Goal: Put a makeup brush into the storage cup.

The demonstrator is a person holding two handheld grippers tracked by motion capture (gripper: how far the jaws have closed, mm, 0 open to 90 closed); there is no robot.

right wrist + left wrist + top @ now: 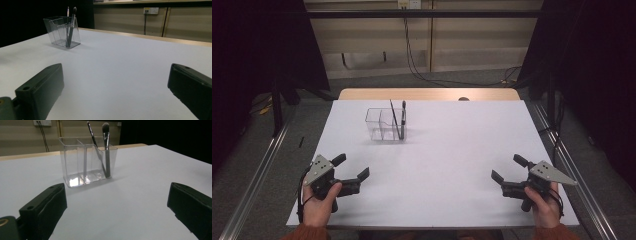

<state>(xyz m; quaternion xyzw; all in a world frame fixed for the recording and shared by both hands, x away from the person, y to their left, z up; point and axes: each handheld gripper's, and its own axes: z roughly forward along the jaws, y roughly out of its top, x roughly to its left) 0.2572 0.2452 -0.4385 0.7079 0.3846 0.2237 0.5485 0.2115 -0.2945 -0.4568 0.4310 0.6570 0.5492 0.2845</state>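
Both tongs spread wide and empty, left gripper (351,166) and right gripper (506,168) well short of the clear plastic three-compartment organiser (384,124), two dark slim makeup brushes (402,119) upright in its right-hand compartment, white tabletop (447,150) beneath the organiser.

no readable text, label, brand, number or sign is showing anywhere: nothing on the clear organizer (87,162), the two brushes, the white table (452,150), the grippers or the back wall.
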